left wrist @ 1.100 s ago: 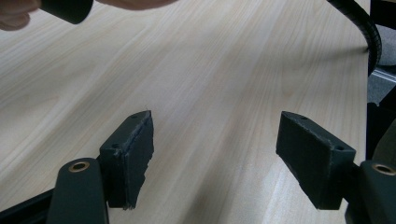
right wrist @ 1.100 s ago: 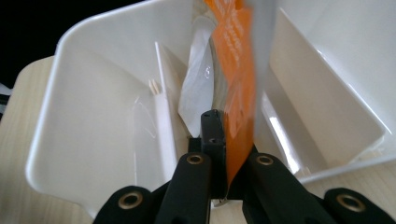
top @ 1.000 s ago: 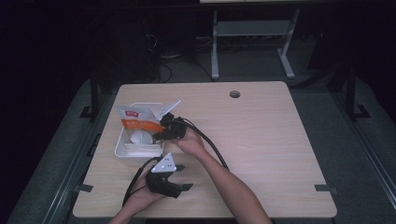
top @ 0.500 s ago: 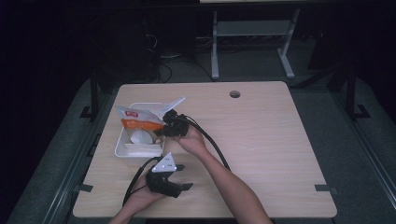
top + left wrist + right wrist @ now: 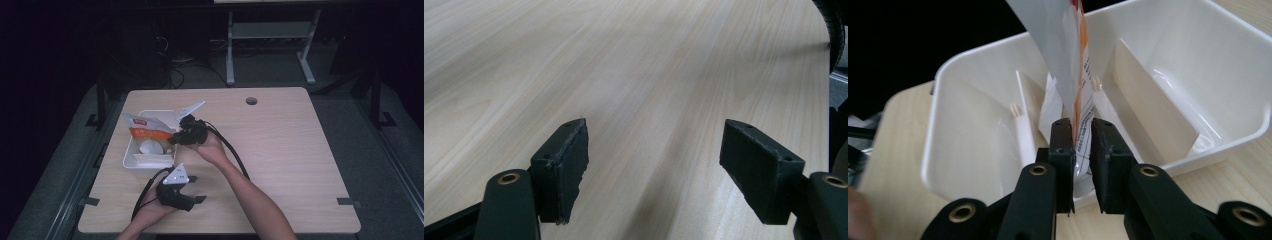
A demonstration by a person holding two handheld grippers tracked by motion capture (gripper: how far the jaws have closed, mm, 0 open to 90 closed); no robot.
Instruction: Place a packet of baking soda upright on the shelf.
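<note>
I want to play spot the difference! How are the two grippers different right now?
The left gripper has its jaws wide apart with nothing between them; the right gripper has narrow jaws, just opening, with a packet between them. The left sits low over bare table; the right reaches over the white tray. Both are black.

The packet (image 5: 147,131) is white with an orange band (small dark print on it), the divided bin (image 5: 131,162) plain white, the table (image 5: 280,145) pale wood-grain, each gripper (image 5: 176,139) black.
</note>
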